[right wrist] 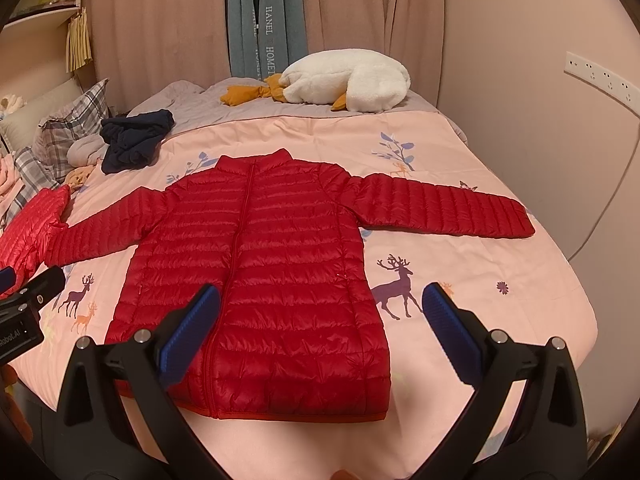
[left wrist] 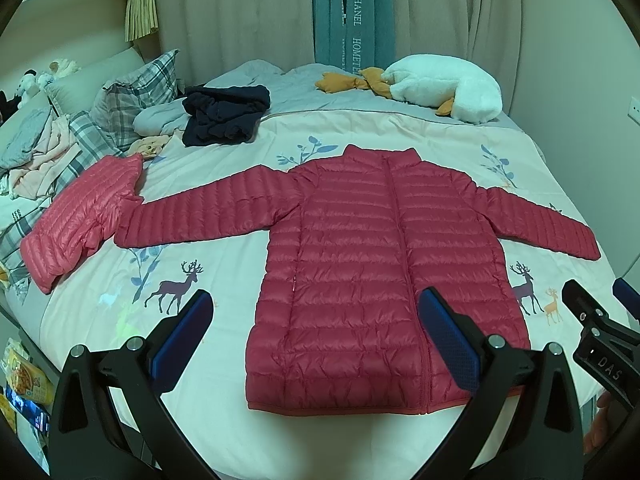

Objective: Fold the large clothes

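Left wrist view
Left claw (left wrist: pixel 320 332): wide open, holding nothing, up over the near hem.
Blue pads (left wrist: pixel 450 336): far apart, one over the bed cover, one over the red cloth.
Red puffy jacket (left wrist: pixel 384 264): flat on the bed cover (left wrist: pixel 208 344), front up, zipped, both sleeves out to the sides.
Way to jacket: straight ahead and just below the left claw.
Long way of jacket: hem close, collar far, running away from the claw.
Left sleeve (left wrist: pixel 208 208): ahead and to the left, tip near a second pink puffy jacket (left wrist: pixel 84 224) lying bunched up.
Right claw (left wrist: pixel 600 312): seen at the right edge, with "DAS" on its side.
Other writing: "HANEL" and "HOME…" on the teal hanging cloth (left wrist: pixel 356 12).
Far end of bed: white goose toy (left wrist: pixel 444 88), dark blue clothes (left wrist: pixel 224 114).

Right wrist view
Right claw (right wrist: pixel 320 332): wide open too, holding nothing.
Jacket (right wrist: pixel 272 264): ahead and a bit left of the middle of the claw.
Right sleeve (right wrist: pixel 444 212): ahead and to the right, on this claw's side.
Nearer claw, as a guess: right one for the right sleeve, left one for the left sleeve.
Left claw (right wrist: pixel 24 300): at the left edge, part of a label reads "obot.AI".
Folding: not yet begun, by the look of it.
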A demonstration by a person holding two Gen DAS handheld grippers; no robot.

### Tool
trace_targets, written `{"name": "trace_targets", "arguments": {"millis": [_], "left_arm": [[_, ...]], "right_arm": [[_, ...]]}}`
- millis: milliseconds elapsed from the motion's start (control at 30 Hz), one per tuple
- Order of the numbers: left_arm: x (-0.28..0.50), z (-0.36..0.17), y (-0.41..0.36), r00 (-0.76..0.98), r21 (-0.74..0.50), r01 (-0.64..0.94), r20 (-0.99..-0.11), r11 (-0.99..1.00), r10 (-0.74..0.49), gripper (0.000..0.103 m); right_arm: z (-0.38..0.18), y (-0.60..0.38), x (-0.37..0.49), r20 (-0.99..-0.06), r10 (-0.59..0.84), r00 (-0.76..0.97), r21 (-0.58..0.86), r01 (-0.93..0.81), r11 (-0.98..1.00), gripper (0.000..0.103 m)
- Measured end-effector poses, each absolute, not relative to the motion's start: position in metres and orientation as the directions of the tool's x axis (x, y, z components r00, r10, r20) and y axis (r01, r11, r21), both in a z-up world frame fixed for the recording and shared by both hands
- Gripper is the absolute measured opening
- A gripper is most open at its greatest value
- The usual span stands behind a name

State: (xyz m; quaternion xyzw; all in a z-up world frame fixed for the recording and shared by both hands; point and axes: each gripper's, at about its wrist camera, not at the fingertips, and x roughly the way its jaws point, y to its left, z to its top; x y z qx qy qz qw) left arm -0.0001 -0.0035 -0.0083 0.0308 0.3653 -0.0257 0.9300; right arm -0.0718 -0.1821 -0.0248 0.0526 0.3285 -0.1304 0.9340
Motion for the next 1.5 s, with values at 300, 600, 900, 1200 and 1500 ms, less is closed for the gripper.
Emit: {"name": "trace_targets", "arguments": {"millis": [300, 600, 900, 1200, 1500], "left_arm": [[0.000, -0.008, -0.004, 0.730, 0.037, 0.072, -0.683, 0.997, -0.027, 0.102], [0.001, -0.009, -0.006, 0.728, 0.038, 0.073, -0.685, 0.997, -0.027, 0.102], [0.001, -0.010, -0.007, 0.727, 0.038, 0.075, -0.686, 0.996, -0.029, 0.102], [0.034, -0.045, 0.035, 0.631, -0.348, 0.120, -0.696, 0.930, -0.342, 0.102], [0.105, -0.124, 0.165, 0.671, -0.588, -0.242, -0.676, 0.772, -0.305, 0.102]], "right_arm": [[-0.025, -0.183, -0.071, -0.628, -0.207, 0.750, 0.015, 0.278, 0.961, 0.101], [-0.025, -0.183, -0.072, -0.629, -0.207, 0.750, 0.015, 0.278, 0.961, 0.101], [-0.025, -0.183, -0.072, -0.628, -0.207, 0.750, 0.017, 0.279, 0.960, 0.101], [-0.053, -0.193, -0.061, -0.609, 0.103, 0.786, 0.305, 0.113, 0.946, 0.101], [-0.074, -0.184, -0.043, -0.645, 0.127, 0.754, 0.283, 0.081, 0.956, 0.101]]}}
